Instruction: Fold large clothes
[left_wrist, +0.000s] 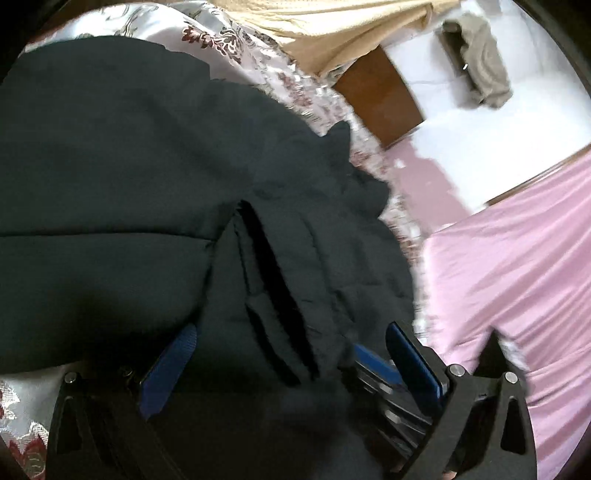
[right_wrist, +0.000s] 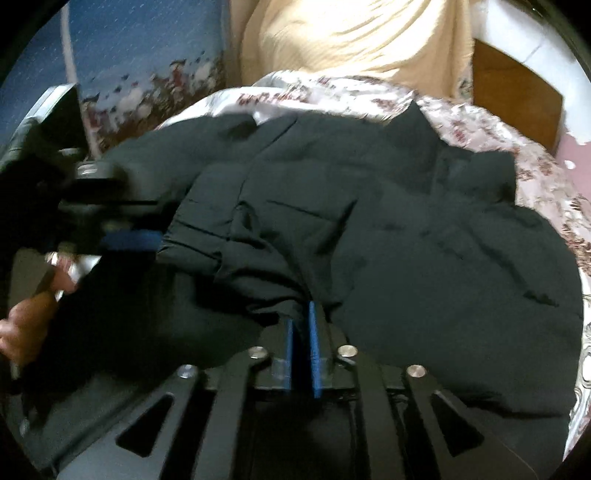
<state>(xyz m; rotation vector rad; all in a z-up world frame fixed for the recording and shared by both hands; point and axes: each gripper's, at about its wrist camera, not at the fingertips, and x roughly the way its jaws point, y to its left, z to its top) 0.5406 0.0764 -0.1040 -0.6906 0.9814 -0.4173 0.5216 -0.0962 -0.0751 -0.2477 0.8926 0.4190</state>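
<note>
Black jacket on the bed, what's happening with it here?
A person is folding a black padded jacket spread on a floral bedspread, with handheld tongs in each hand. The right tongs are shut on a bunched fold of the jacket near its front edge. The left tongs stand wide open with jacket fabric lying between the blue pads; whether they grip anything is unclear. The jacket is rumpled and only partly folded. Both views are motion-blurred.
</note>
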